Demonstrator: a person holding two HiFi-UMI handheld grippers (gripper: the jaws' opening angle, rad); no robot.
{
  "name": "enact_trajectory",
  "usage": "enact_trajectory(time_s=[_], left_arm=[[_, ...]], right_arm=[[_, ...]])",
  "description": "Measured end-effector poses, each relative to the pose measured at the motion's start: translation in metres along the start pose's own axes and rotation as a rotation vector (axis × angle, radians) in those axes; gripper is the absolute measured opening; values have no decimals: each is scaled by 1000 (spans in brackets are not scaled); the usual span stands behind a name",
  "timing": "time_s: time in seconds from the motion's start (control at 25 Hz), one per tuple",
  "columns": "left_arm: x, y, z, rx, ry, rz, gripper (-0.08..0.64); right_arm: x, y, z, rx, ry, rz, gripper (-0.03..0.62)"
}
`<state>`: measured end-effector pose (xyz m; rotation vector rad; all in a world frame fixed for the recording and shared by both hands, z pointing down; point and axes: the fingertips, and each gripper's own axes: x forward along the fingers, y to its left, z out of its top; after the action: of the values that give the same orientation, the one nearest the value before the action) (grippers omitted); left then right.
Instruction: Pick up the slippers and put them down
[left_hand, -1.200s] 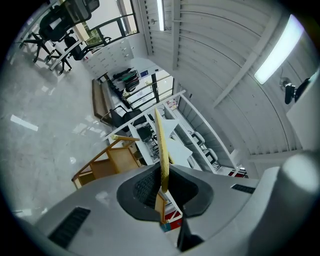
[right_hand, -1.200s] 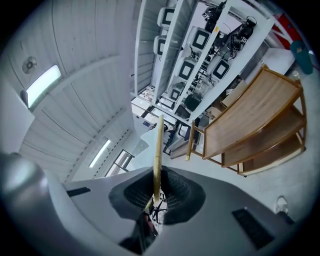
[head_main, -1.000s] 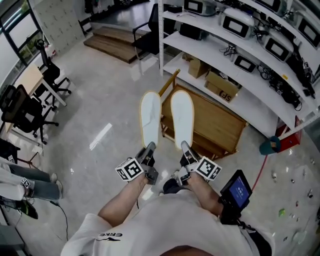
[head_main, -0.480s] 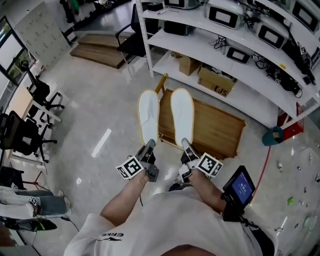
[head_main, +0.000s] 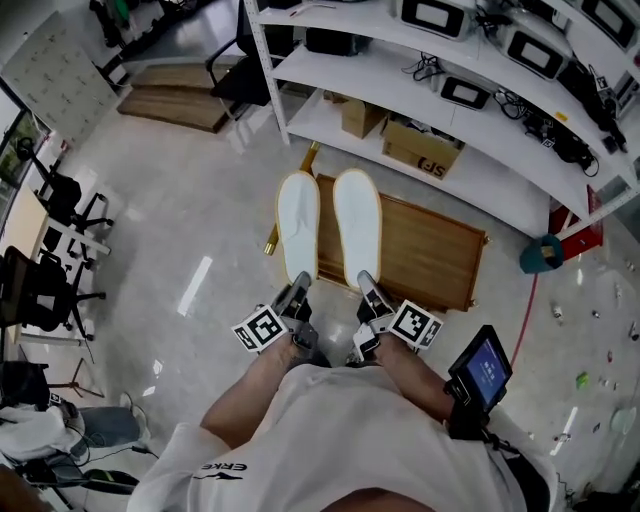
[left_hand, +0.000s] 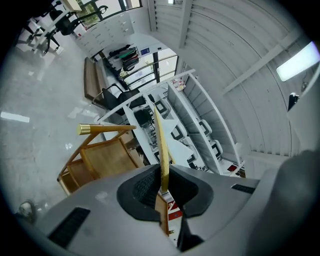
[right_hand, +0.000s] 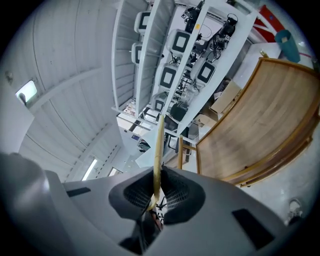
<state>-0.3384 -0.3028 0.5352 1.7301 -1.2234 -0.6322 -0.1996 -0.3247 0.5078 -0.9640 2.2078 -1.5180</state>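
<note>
Pickup is done: your left gripper (head_main: 299, 287) clamps the left slipper (head_main: 298, 222) and your right gripper (head_main: 366, 287) the right slipper (head_main: 357, 225), both in the air over the table (head_main: 430, 255). Putting down remains.

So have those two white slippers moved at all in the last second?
Yes. The left slipper and right slipper have been carried forward toward the shelves, further over the low wooden table.

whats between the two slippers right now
Nothing touches them. In the head view the left slipper and right slipper hang apart, and the gap shows only an edge of the wooden table below.
</note>
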Motion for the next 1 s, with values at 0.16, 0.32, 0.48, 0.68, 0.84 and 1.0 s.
enact_trajectory(time_s=[0.16, 0.32, 0.48, 0.68, 0.84, 1.0], left_arm=[[14, 13, 7, -13, 63, -11, 32], [27, 27, 19, -22, 135, -21, 32], [35, 47, 26, -20, 193, -20, 32], [43, 72, 23, -37, 261, -6, 32], [48, 93, 15, -57, 312, 19, 32], [52, 116, 5, -79, 343, 45, 32]], right_arm=[[13, -10, 0, 34, -41, -45, 32], [30, -12, 0, 59, -86, -80, 32], [45, -20, -8, 75, -119, -122, 32], [57, -41, -23, 110, -139, -192, 32], [64, -61, -36, 146, -134, -248, 32], [71, -84, -49, 174, -126, -292, 32]])
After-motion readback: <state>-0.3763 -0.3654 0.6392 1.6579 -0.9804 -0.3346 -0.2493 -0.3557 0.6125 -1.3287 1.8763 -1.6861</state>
